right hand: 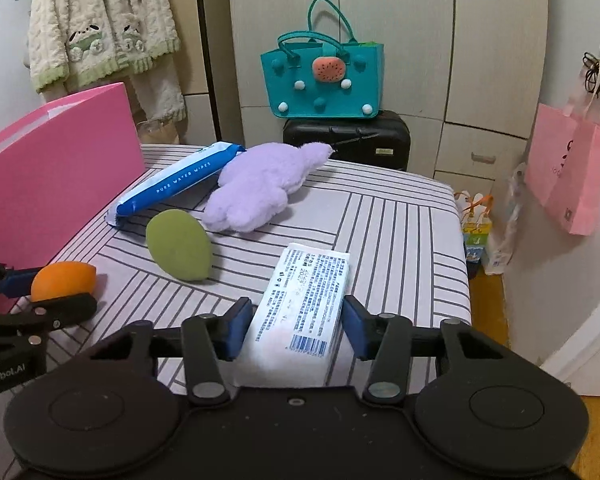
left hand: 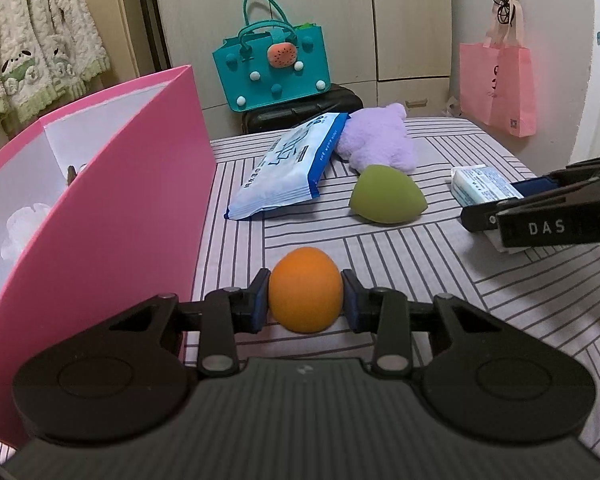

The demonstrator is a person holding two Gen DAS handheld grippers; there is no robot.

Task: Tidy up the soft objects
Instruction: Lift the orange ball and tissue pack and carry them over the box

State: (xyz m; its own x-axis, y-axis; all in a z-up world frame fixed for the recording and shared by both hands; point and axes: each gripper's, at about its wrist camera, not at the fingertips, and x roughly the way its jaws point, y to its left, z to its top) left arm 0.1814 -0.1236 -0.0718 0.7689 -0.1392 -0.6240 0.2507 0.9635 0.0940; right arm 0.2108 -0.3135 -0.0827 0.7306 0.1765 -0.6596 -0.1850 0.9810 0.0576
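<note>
An orange egg-shaped sponge (left hand: pixel 305 294) sits squeezed between the blue pads of my left gripper (left hand: pixel 305 280), just above the striped bed cover and beside the pink box (left hand: pixel 120 184). My right gripper (right hand: pixel 296 316) has both pads against the sides of a white tissue pack (right hand: pixel 304 296) that lies on the cover. In the right wrist view the left gripper (right hand: pixel 52 292) shows at the left edge with the orange sponge (right hand: pixel 62 276). A green sponge (left hand: pixel 384 196), a purple plush toy (left hand: pixel 380 140) and a blue wipes pack (left hand: pixel 288 168) lie further back.
The open pink box stands on the left with a white fluffy item (left hand: pixel 20 228) inside. Behind the bed a teal felt bag (right hand: pixel 324 76) rests on a black suitcase (right hand: pixel 348 140). A pink paper bag (right hand: pixel 568 168) hangs on the right wall. The bed's edge (right hand: pixel 466 280) drops off to the right.
</note>
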